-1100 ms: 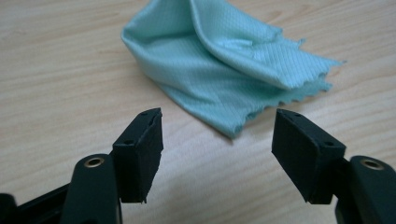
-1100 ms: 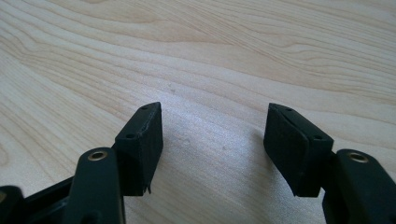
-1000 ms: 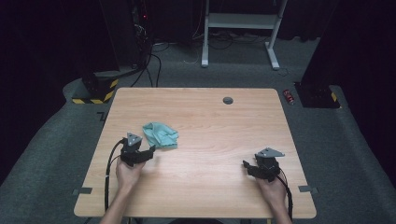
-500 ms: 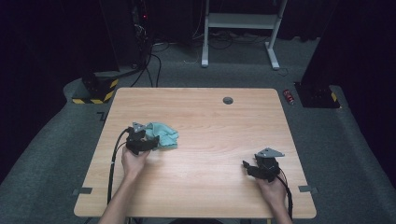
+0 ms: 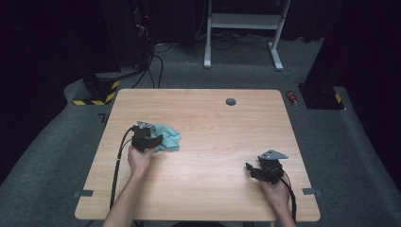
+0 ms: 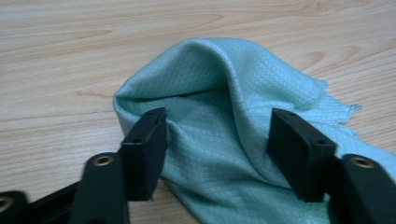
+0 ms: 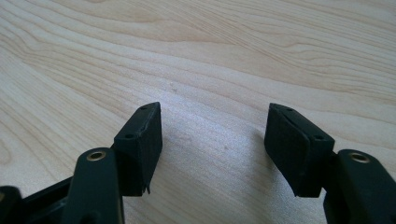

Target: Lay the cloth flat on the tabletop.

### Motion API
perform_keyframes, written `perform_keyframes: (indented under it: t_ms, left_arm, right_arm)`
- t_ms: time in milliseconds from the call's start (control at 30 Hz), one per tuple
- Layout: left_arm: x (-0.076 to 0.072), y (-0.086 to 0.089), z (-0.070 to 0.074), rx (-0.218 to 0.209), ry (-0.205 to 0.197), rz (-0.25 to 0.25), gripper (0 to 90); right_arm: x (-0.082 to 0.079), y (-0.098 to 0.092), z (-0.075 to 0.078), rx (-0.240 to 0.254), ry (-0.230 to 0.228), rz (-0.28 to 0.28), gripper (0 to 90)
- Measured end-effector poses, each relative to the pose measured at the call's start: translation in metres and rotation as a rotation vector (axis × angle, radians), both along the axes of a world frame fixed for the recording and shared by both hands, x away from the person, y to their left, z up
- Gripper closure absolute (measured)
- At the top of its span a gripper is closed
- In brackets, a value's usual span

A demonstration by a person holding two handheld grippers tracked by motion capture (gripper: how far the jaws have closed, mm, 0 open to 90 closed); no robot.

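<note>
A crumpled teal cloth (image 5: 169,138) lies on the left half of the wooden table (image 5: 217,127). My left gripper (image 5: 156,140) is down over the cloth's near edge. In the left gripper view the cloth (image 6: 233,84) bulges in a raised fold between the two pads of the left gripper (image 6: 217,140). The jaws have just been closing around that fold but still stand wide, and I see no squeeze on it. My right gripper (image 5: 249,169) rests near the table's front right, open, and in the right gripper view the right gripper (image 7: 215,140) has bare wood between its jaws.
A small dark round grommet (image 5: 231,101) sits near the table's far edge. A white desk frame (image 5: 241,21) and cables stand on the floor beyond the table. A black-and-yellow striped base (image 5: 101,92) is off the far left corner.
My left hand has moved forward and right, from beside the cloth onto it. The right hand has stayed put.
</note>
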State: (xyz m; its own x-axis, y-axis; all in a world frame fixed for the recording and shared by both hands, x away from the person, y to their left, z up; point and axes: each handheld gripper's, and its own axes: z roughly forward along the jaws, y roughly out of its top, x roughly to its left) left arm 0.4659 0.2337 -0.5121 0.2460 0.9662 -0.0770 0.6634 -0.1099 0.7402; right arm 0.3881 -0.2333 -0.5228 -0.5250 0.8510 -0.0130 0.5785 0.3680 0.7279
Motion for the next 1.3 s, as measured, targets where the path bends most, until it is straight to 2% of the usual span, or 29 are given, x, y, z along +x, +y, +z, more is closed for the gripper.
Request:
perform_keyframes:
  t_ms: [100,167,200,233,333,400,467,667,800,1300]
  left_arm:
    - [0.001,0.001,-0.001,-0.006,0.003,-0.002,45.0]
    - [0.001,0.001,-0.002,-0.008,0.009,-0.007,52.5]
    - [0.001,0.001,-0.002,-0.005,0.009,-0.016,60.6]
    - [0.001,-0.001,-0.003,-0.006,0.01,-0.021,60.6]
    - [0.001,-0.002,-0.003,-0.001,0.011,-0.042,74.9]
    - [0.0,-0.002,-0.004,-0.012,0.01,-0.05,81.9]
    - [0.0,-0.002,-0.004,-0.018,0.009,-0.06,84.3]
    - [-0.003,-0.004,-0.001,-0.016,0.001,-0.093,85.7]
    - [-0.007,-0.013,0.003,-0.036,-0.025,-0.137,86.1]
    - [-0.025,-0.046,0.014,-0.079,-0.068,-0.282,86.5]
  right_arm:
    - [0.0,0.0,0.0,0.0,0.0,0.0,37.0]
    - [0.0,0.0,0.0,0.0,0.0,0.0,37.0]
    - [0.0,0.0,0.0,0.0,0.0,0.0,37.0]
    - [0.0,0.0,0.0,0.0,0.0,0.0,37.0]
    - [0.0,0.0,0.0,0.0,0.0,0.0,36.9]
    - [0.0,0.0,0.0,0.0,0.0,0.0,36.9]
    - [0.0,0.0,0.0,0.0,0.0,0.0,37.0]
    - [0.0,0.0,0.0,0.0,0.0,0.0,36.9]
    - [0.0,0.0,0.0,0.0,0.0,0.0,37.0]
    - [0.0,0.0,0.0,-0.001,-0.001,0.001,36.9]
